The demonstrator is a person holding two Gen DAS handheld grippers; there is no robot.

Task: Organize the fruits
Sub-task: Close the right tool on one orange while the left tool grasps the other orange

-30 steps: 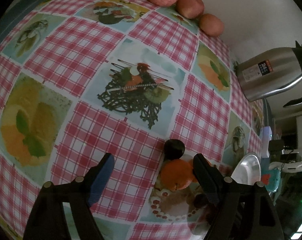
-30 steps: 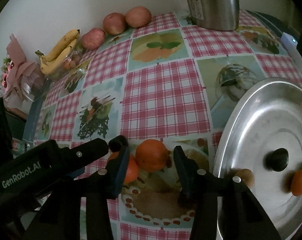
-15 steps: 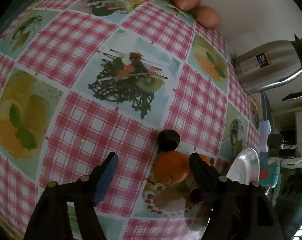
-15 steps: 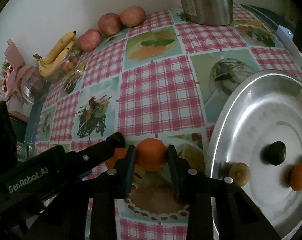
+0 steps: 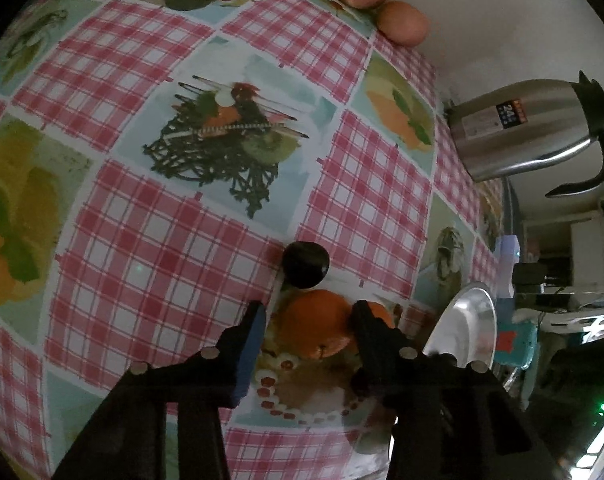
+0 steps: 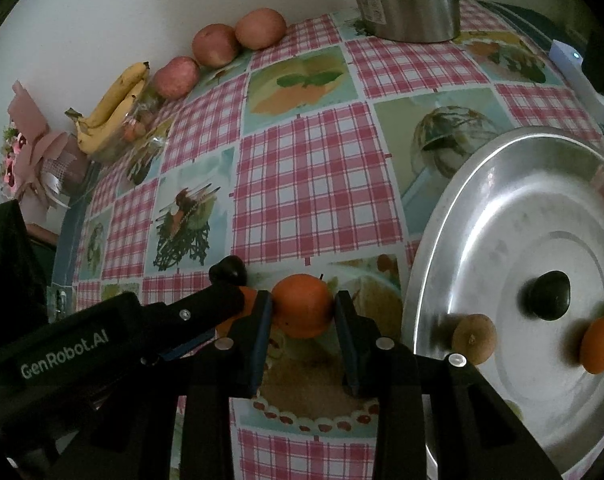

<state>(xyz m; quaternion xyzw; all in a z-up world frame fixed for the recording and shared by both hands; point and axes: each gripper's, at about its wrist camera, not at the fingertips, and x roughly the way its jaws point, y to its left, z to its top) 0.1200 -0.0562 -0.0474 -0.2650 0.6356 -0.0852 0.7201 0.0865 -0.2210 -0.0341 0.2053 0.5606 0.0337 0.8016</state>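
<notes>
Two oranges and a dark plum lie together on the checked tablecloth. My right gripper [image 6: 302, 314] is shut on one orange [image 6: 302, 310], pads touching both sides. My left gripper [image 5: 310, 320] has closed around the other orange [image 5: 316, 328]: the right pad touches it, a small gap shows at the left pad. The dark plum [image 5: 306, 264] lies just beyond; it also shows in the right wrist view [image 6: 227, 269]. The steel plate [image 6: 462, 200] to the right holds a dark plum [image 6: 546, 296], a small orange [image 6: 600, 345] and a brown fruit [image 6: 474, 338].
A steel kettle [image 5: 530, 128] stands at the far right. Three apples [image 6: 215, 44] and bananas [image 6: 113, 104] line the wall. A pink bouquet [image 6: 25, 160] sits at the far left. A white box [image 6: 582, 80] lies beyond the plate.
Both grippers have moved forward and narrowed. The right one has closed on its orange; the left one has closed in around the other orange.
</notes>
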